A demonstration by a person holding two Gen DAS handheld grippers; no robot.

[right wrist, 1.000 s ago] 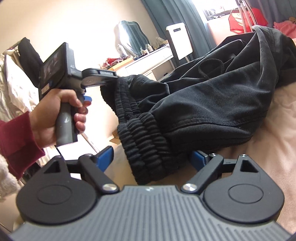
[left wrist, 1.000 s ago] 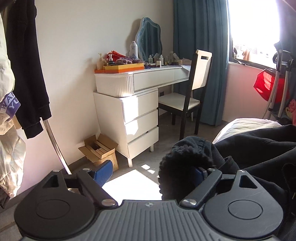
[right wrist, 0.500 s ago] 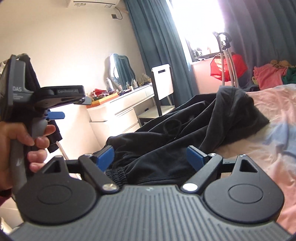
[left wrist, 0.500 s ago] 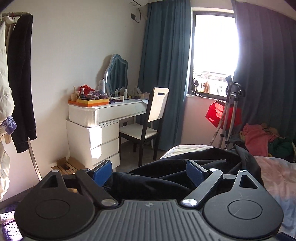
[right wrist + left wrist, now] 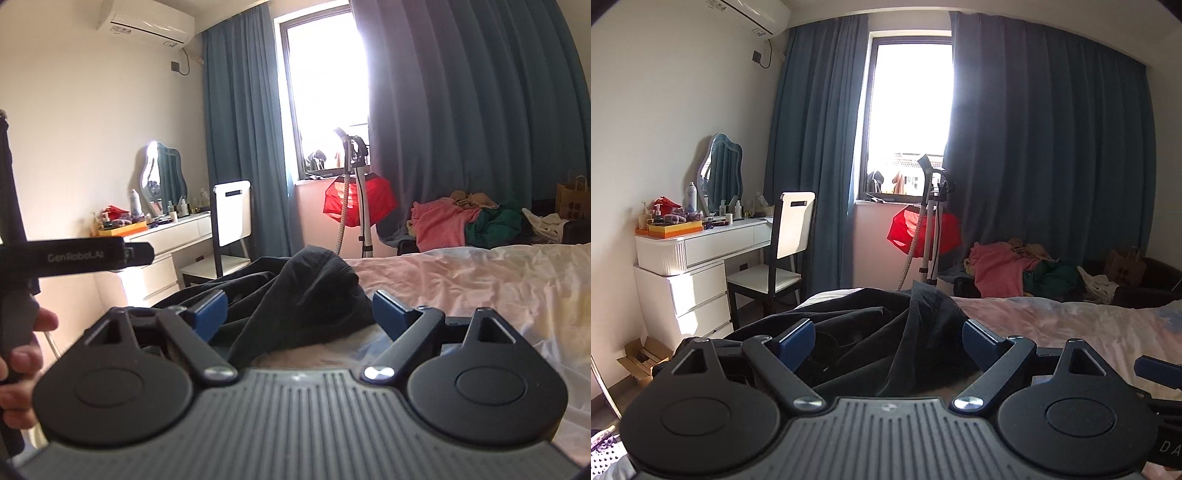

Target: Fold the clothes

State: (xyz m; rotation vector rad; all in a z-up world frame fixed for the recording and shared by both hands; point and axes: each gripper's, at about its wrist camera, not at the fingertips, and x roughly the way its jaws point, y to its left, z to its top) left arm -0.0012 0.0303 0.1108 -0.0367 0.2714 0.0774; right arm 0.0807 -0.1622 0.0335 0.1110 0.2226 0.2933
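Observation:
A crumpled black garment (image 5: 879, 332) lies on the left end of the bed (image 5: 1052, 317), partly hanging over its edge. My left gripper (image 5: 886, 341) hovers just short of it, open, its blue pads (image 5: 796, 341) apart from the cloth. Beside it, my right gripper (image 5: 299, 314) is also open and faces the same black garment (image 5: 306, 291), whose raised fold sits ahead of the gap. A hand (image 5: 22, 354) at the left of the right wrist view holds the left gripper's handle. The garment's near part is hidden behind both gripper bodies.
A white dressing table (image 5: 701, 251) with bottles and a mirror stands at the left, with a chair (image 5: 790, 236) beside it. A steamer stand with red cloth (image 5: 923, 229) is under the window. Pink and green clothes (image 5: 1015, 269) are piled beyond the bed. A cardboard box (image 5: 639, 358) sits on the floor.
Both views have swung up and to the right, from the dresser and the garment's ribbed cuff toward the window. The black garment now lies lower, on the bed. Both jaws stayed wide.

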